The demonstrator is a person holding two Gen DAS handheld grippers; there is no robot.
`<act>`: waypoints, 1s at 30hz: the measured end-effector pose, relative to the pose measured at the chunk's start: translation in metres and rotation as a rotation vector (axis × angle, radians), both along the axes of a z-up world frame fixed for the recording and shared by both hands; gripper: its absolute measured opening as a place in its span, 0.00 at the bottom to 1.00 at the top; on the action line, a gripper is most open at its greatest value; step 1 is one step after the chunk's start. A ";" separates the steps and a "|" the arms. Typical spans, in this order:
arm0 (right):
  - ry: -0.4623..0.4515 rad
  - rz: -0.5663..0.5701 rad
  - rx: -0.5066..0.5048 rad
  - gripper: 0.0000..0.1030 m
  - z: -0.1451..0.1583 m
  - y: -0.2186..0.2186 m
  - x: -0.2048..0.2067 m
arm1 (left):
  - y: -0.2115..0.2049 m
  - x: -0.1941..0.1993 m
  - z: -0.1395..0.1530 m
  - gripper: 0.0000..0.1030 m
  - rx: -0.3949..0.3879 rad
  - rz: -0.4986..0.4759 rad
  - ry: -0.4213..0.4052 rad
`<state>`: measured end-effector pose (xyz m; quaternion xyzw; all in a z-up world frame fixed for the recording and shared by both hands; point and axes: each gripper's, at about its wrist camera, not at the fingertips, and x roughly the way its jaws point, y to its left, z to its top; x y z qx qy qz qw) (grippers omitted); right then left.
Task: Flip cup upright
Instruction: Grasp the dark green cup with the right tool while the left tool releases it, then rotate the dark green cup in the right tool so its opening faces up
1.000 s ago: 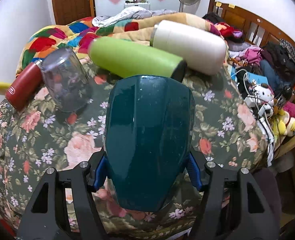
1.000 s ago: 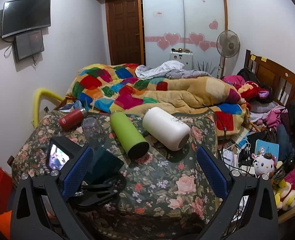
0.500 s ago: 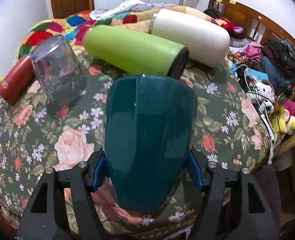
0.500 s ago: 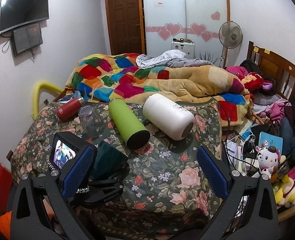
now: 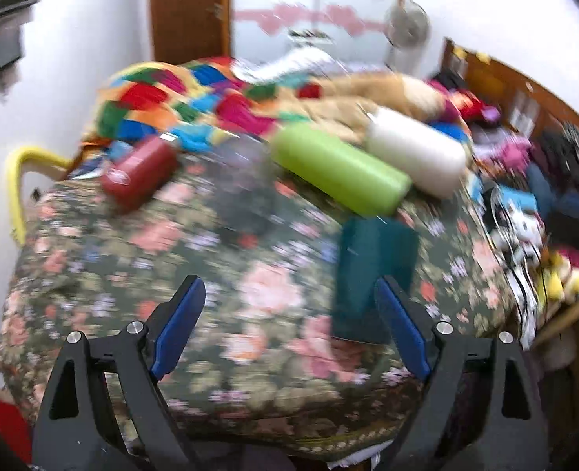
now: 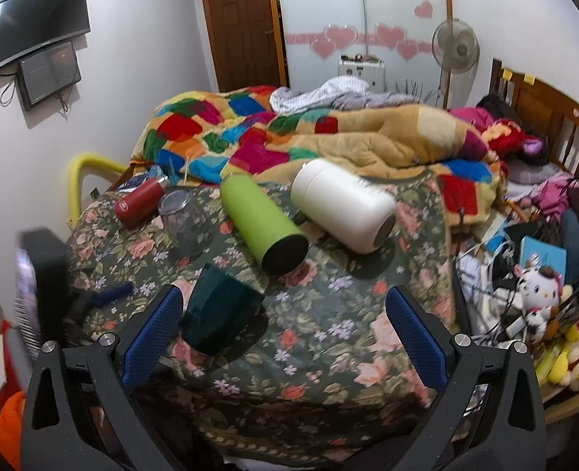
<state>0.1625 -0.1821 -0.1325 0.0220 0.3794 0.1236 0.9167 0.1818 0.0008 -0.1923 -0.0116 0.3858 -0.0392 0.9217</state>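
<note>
Floral bedspread (image 6: 328,314) fills the foreground of a cluttered bedroom, with a patchwork quilt (image 6: 250,133) bunched up behind it. On that soft cover stands the teal cup (image 6: 219,314), wide mouth up and leaning a little in the right wrist view, which I'd call upright or very nearly so. The left gripper (image 5: 289,314) hangs with its blue pads (image 5: 179,325) spread wide and nothing between them; the cup (image 5: 372,274) sits ahead, just behind its right pad, apparently free of any contact, though that picture is badly smeared. The right gripper (image 6: 285,329) is wide open too and empty, hovering low over the cover, the cup just beyond its left pad.

Risks now: the bedding is soft and uneven, so a tilted cup could topple by itself. A brush from either open finger would tip it as well. Behind it the green bottle (image 6: 264,225) and white bottle (image 6: 342,206) lie on their sides, near a clear tumbler (image 6: 185,221) and a red flask (image 6: 138,204); a jolt to the cover might roll one forward.
</note>
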 end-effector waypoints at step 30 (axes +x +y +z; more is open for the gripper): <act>0.384 0.119 0.007 0.73 -0.104 0.084 0.090 | 0.082 -0.025 0.000 0.90 0.030 0.232 -0.066</act>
